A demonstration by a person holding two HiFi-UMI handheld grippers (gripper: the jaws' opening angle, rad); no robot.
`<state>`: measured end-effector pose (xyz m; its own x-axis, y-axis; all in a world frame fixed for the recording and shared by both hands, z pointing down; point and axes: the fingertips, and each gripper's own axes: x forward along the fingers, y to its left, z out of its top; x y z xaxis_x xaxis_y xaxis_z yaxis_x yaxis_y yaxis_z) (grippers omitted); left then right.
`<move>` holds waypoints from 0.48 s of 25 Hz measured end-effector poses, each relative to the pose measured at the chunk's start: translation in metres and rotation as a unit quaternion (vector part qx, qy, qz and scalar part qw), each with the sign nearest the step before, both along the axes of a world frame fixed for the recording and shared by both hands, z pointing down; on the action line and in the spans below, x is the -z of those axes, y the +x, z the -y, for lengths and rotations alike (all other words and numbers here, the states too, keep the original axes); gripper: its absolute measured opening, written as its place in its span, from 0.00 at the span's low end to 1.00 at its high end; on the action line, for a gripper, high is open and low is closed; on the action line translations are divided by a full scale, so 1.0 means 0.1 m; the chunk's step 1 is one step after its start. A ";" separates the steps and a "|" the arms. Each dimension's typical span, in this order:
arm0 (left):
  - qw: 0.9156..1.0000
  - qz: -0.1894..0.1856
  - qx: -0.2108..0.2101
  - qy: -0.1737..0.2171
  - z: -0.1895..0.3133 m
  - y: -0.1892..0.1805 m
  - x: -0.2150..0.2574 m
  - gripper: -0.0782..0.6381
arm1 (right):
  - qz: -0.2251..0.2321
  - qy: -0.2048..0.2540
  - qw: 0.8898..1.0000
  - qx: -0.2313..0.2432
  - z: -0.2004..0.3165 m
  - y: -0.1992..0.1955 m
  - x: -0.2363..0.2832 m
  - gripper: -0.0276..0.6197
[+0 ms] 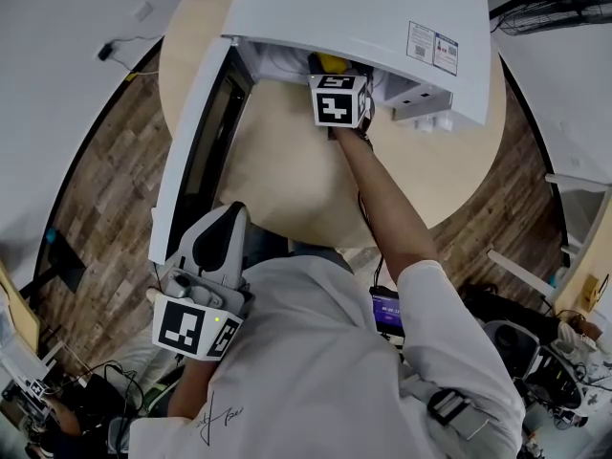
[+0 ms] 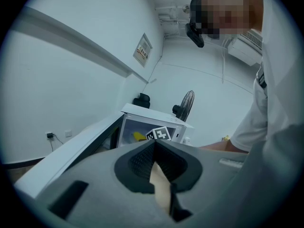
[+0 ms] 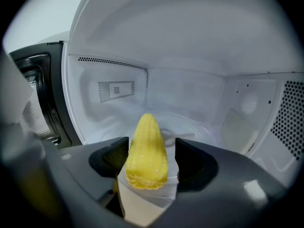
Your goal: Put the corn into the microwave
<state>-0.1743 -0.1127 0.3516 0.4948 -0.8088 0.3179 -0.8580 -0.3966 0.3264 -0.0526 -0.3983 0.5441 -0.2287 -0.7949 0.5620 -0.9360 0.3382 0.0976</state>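
Observation:
The yellow corn cob [image 3: 146, 151] lies with its tip pointing into the white microwave [image 1: 382, 17], over the glass turntable [image 3: 194, 129]. My right gripper [image 3: 152, 145] is inside the cavity with its jaws on either side of the cob. The left pad is against it and a gap shows at the right pad, so the gripper is open. In the head view only its marker cube [image 1: 339, 100] and a bit of corn [image 1: 330, 62] show at the opening. My left gripper [image 1: 225, 229] hangs near the open door [image 1: 191, 151], shut and empty.
The microwave stands on a round wooden table [image 1: 287, 180] with its door swung out to the left. The cavity walls [image 3: 114, 89] close in around the right gripper. A black fan [image 2: 185, 106] stands behind the microwave. Cables and gear lie on the floor [image 1: 535, 352].

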 end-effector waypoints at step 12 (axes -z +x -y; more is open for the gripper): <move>1.000 -0.005 -0.004 0.011 -0.08 0.11 0.09 0.09 | 0.031 -0.008 0.999 -0.004 -0.19 0.07 0.08 0.50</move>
